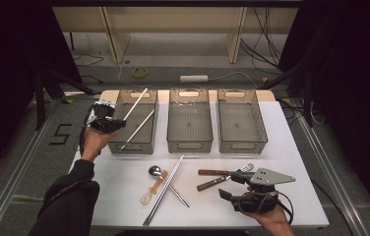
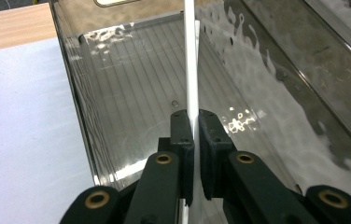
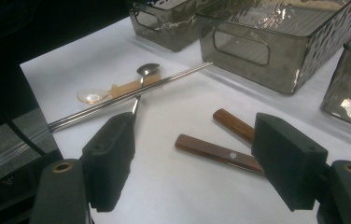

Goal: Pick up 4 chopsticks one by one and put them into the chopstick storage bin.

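Nearest the high camera, the right gripper (image 1: 232, 189) sits low over the white table (image 1: 124, 196) at its front right, jaws spread wide with nothing between them. In the right gripper view (image 3: 192, 161) those jaws frame 2 wooden handles (image 3: 218, 151) lying on the table surface, untouched.

Table: white sheet over a wooden top, with 3 smoky clear bins in a row along the far edge. Left bin (image 1: 133, 146), middle bin (image 1: 189, 145) and right bin (image 1: 242, 145) stand just beside one another, not touching.

Left gripper (image 1: 119, 124) is held over the near left corner of the left bin. In the left gripper view its jaws (image 2: 193, 133) are pressed together on a white chopstick (image 2: 191, 60), pinching it near its lower end. That chopstick (image 1: 136, 104) slants up and away over the bin, its far tip above the bin's far wall. A second white chopstick (image 1: 138, 129) lies inside the same bin, leaning diagonally.

Loose items on the table, front centre: a pair of steel chopsticks (image 1: 163, 189) lying together diagonally, a metal spoon (image 1: 155, 171) whose handle runs under them, and a clear plastic spoon (image 1: 146, 198) with an amber handle just beside them. To the right lie the 2 wooden-handled pieces of cutlery (image 1: 211, 173), a fork head (image 1: 247, 167) showing next to the right gripper.
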`<action>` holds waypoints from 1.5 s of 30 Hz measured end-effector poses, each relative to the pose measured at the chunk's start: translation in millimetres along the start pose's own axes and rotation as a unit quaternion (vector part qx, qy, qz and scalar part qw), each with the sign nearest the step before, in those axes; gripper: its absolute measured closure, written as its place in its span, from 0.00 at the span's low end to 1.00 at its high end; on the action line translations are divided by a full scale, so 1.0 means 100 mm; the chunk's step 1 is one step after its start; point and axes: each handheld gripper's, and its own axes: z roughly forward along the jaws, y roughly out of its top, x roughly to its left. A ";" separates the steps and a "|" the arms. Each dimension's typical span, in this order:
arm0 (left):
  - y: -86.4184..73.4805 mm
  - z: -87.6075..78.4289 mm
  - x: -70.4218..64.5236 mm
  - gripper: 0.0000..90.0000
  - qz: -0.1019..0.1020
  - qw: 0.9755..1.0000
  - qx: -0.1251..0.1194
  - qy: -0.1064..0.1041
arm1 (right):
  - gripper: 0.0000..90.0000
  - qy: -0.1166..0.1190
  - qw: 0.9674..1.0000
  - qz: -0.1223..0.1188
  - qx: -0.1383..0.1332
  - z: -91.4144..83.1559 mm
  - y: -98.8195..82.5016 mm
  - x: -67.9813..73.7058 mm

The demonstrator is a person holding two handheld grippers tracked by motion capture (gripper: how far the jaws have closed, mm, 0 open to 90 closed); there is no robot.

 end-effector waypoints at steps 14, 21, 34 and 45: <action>-0.03 0.14 0.05 0.94 -0.004 1.000 0.020 0.006 | 0.35 0.008 1.000 0.002 -0.001 0.00 0.01 0.00; -0.02 0.12 0.04 0.86 -0.026 1.000 -0.007 0.000 | 0.35 0.010 1.000 0.001 0.001 0.00 0.01 0.01; -0.14 -0.29 -0.41 0.48 -0.014 0.998 -0.030 -0.055 | 0.35 0.008 1.000 -0.001 0.002 0.00 0.01 0.01; -0.48 -0.51 -0.83 0.36 0.019 0.996 -0.016 -0.081 | 0.34 -0.001 1.000 -0.002 -0.001 0.01 0.01 0.03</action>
